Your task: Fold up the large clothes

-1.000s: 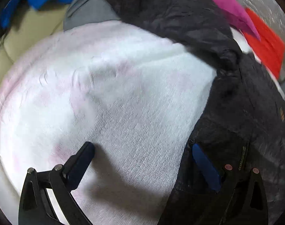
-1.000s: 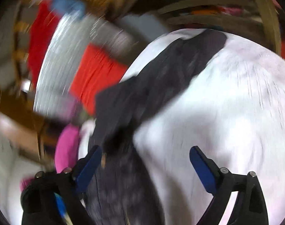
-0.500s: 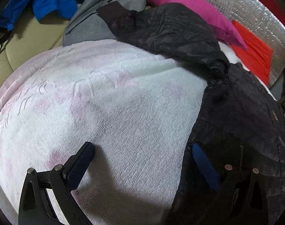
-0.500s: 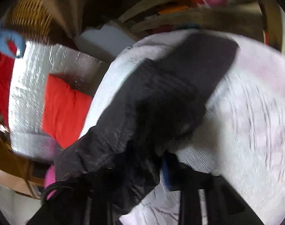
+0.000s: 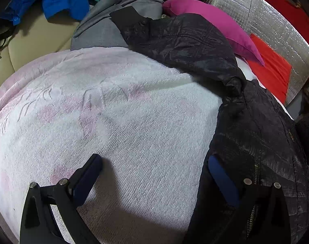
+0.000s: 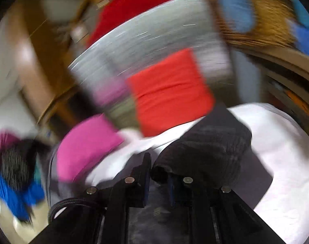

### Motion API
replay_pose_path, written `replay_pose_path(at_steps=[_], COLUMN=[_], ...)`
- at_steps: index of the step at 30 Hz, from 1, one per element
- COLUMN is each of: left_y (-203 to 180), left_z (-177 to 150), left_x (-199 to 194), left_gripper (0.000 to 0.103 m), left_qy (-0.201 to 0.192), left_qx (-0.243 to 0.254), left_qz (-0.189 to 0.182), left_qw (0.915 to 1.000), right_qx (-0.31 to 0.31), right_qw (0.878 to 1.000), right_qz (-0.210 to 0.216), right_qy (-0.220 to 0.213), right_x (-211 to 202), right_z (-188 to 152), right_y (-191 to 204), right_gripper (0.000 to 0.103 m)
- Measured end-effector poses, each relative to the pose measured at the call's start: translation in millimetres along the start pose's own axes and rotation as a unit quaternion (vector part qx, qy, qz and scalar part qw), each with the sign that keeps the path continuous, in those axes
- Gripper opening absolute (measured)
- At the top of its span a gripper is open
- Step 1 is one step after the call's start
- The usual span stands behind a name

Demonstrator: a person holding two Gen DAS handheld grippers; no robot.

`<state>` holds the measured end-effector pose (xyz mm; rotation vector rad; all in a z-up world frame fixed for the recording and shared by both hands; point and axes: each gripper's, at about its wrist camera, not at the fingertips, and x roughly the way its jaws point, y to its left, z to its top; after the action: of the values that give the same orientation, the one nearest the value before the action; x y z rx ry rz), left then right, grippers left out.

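A black quilted jacket (image 5: 256,132) lies along the right side of a white and pink fleece blanket (image 5: 113,111), one sleeve stretched toward the far left. My left gripper (image 5: 154,159) hangs open just above the blanket, with its right finger (image 5: 221,179) over the jacket's zipped edge and nothing between the pads. In the blurred right wrist view, my right gripper (image 6: 157,168) is shut on a bunched fold of the black jacket (image 6: 205,148), lifted off the blanket (image 6: 276,142).
A magenta cushion (image 5: 211,18), a red cushion (image 5: 272,69) and a silver foil mat (image 5: 266,14) lie beyond the jacket. A grey garment (image 5: 113,24) and blue clothes (image 5: 65,4) rest on a beige sofa (image 5: 38,36). A wicker basket (image 6: 262,20) stands at the right.
My right gripper went from open over the jacket to shut on its black fabric, then swung up and rolled. The left gripper stayed open and tipped slightly.
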<state>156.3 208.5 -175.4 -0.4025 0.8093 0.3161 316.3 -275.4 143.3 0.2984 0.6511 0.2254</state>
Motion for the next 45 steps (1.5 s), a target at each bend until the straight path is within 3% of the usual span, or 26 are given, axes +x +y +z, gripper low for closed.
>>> replay_pose_path(at_steps=[1,3,4,5,8,11,14,19,21,23,26,29,33,36,41,45], left_y=[0,0,0,0,0,0,-3,-5,-8,-18,-57,-122,-240,-318,-406,-431], left_z=[0,-1,-1,-1,-2,-2,-3,-3,-1,2,15,34,52,50,32,23], left_x=[0,0,0,0,0,0,1,2,-1,-11,-44,-68,-59,-31,25,67], left_gripper=[0.103,0.103,0.103,0.103,0.103,0.103,0.103,0.103,0.103,0.103,0.103,0.103,0.103,0.103,0.103,0.103], left_qy=[0.000,0.000,0.000,0.000,0.000,0.000,0.001,0.001,0.002,-0.004,-0.049,-0.077,-0.057,-0.030,-0.019,0.005], left_qx=[0.000,0.001,0.002,0.002,0.004,0.005,0.011,0.015,0.026,0.050,0.115,0.185,0.280,0.321,0.400,0.432], left_qz=[0.000,0.000,0.001,0.001,0.002,0.003,0.011,0.015,0.028,0.063,0.072,0.040,-0.026,-0.070,-0.016,0.036], left_qw=[1.0000,1.0000,1.0000,1.0000,1.0000,1.0000,0.9999,0.9998,0.9993,0.9967,0.9895,0.9789,0.9579,0.9440,0.9162,0.9010], right_qx=[-0.033,-0.064,-0.073,-0.087,-0.091,-0.070,-0.029,0.071,0.134,0.180,0.199,0.185,0.196,0.205,0.219,0.217], right_qw=[0.999,0.995,0.993,0.988,0.979,0.979,0.984,0.993,0.987,0.979,0.975,0.979,0.974,0.970,0.964,0.964], right_qz=[0.010,0.022,0.025,0.026,0.026,0.035,0.041,0.021,0.013,0.010,0.057,0.071,0.109,0.132,0.153,0.150], right_qy=[0.026,0.072,0.093,0.122,0.181,0.186,0.170,0.096,0.089,0.093,0.080,0.053,0.017,0.000,-0.013,-0.014], right_x=[18,50,57,75,100,95,79,48,50,56,62,62,60,55,55,54], right_z=[-18,-53,-67,-90,-135,-143,-130,-87,-89,-102,-121,-130,-143,-149,-153,-152], right_y=[32,64,76,87,90,69,35,-45,-85,-118,-140,-138,-149,-154,-160,-159], right_gripper=[0.020,0.038,0.069,0.086,0.085,0.086,0.085,0.086,0.086,0.085,0.086,0.086,0.086,0.086,0.086,0.086])
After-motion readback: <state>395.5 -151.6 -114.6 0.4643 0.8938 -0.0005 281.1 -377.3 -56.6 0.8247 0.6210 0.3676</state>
